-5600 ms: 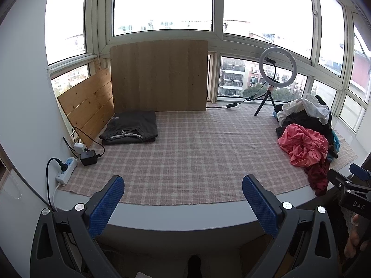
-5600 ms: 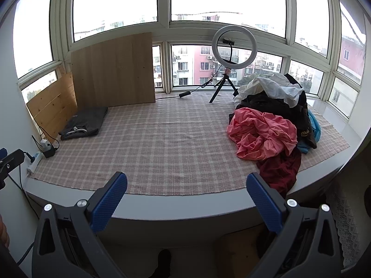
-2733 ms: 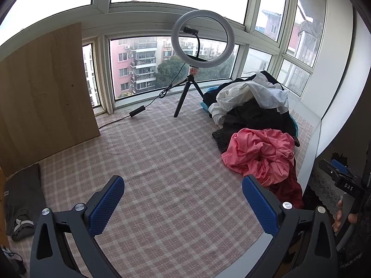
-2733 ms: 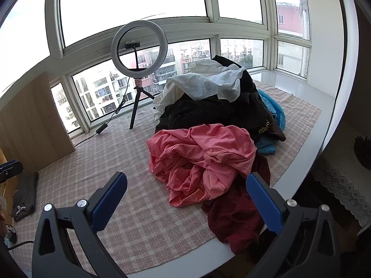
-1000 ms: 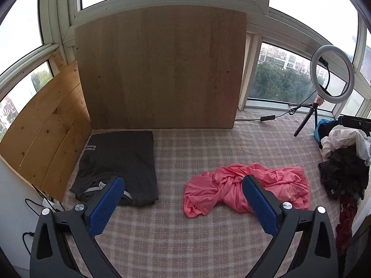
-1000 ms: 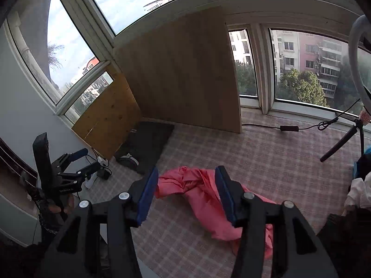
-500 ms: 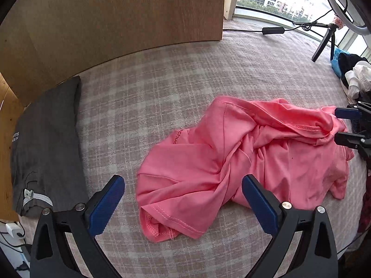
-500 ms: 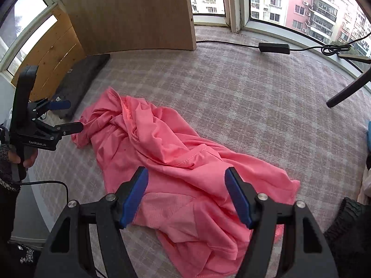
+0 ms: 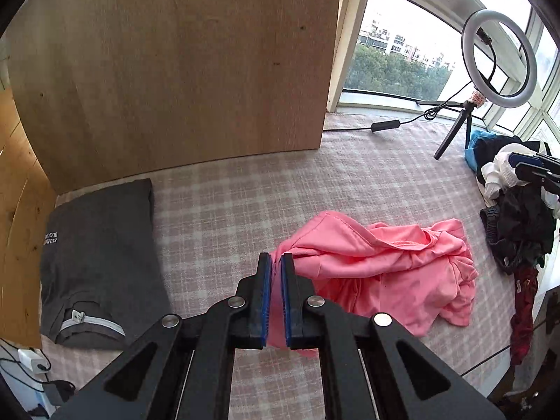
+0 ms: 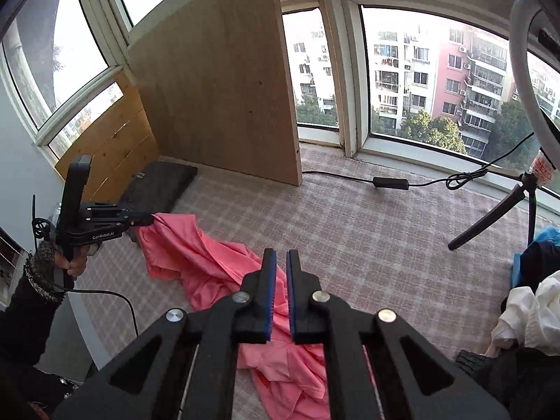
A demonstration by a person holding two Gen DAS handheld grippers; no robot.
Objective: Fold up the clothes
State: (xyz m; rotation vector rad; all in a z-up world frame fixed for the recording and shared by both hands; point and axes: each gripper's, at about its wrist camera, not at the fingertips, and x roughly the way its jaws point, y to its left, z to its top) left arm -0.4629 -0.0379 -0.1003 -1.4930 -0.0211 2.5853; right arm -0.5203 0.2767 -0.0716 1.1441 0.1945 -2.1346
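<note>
A crumpled pink garment [image 9: 385,273] lies on the checked cloth. My left gripper [image 9: 275,259] is shut on its left end. The right wrist view shows that end [image 10: 168,227] pulled up off the cloth by the left gripper [image 10: 152,217]. My right gripper [image 10: 280,255] hovers over the garment's other half [image 10: 217,269]. Its jaws are closing to a narrow gap. Pink cloth shows through the gap, but the pads do not visibly press on it. In the left wrist view the right gripper [image 9: 532,166] shows at the right edge, apart from the pink garment.
A folded dark grey garment [image 9: 98,245] lies at the left by the wooden boards [image 9: 175,70]. A pile of mixed clothes [image 9: 518,217] sits at the right. A ring light on a tripod [image 9: 498,57] and its cable [image 10: 390,182] stand by the windows. A power strip [image 9: 31,358] lies at the lower left.
The left gripper, wide open half a second ago, has shut on the pink garment's left end. The right gripper's jaws have narrowed a great deal. Both views now look more towards the boards and windows.
</note>
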